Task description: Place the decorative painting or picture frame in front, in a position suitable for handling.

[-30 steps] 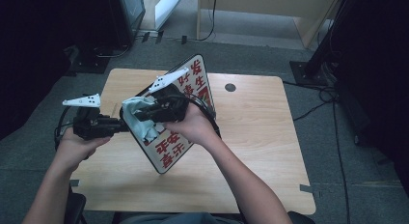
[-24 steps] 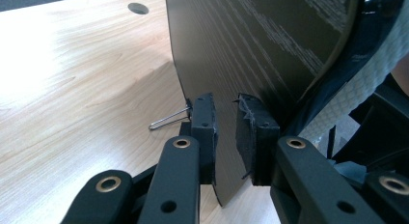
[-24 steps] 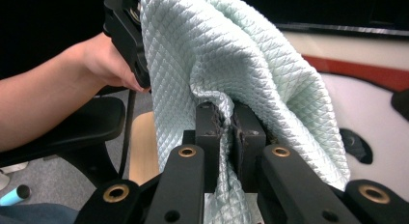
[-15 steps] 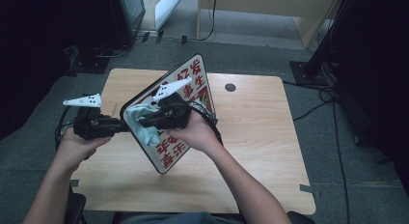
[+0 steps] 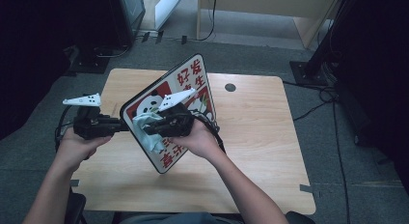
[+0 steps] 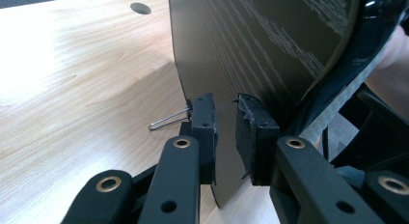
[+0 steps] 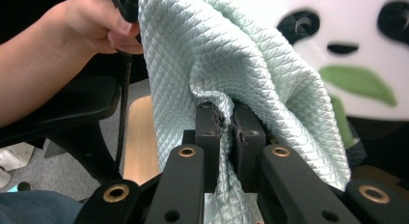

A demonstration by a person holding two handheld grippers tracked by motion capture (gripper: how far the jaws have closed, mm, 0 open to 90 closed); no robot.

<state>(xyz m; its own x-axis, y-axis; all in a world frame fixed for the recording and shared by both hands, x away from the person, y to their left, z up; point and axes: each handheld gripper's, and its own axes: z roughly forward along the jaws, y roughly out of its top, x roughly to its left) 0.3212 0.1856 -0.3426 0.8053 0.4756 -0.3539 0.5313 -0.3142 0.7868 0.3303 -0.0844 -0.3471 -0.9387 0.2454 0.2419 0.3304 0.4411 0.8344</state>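
Left gripper [image 6: 224, 132] is clamping the thin lower edge of the rigid, round-cornered sign board [image 5: 166, 113], which is standing tilted on the pale wood-grain table [image 5: 260, 137]; its dark back is finely ribbed. Right gripper [image 7: 226, 132] is pinching a fold of quilted, diamond-textured mint cloth [image 7: 226, 55], pressing it against the glossy panda face. The cloth is hiding part of the print; the red characters are proving hard to read.

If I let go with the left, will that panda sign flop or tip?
Probably stiff: the sign stands tilted on one corner without sagging, pinched at its edge by the left gripper. Likely to tip if released, since only that corner meets the table. The cloth in the right gripper looks floppy.
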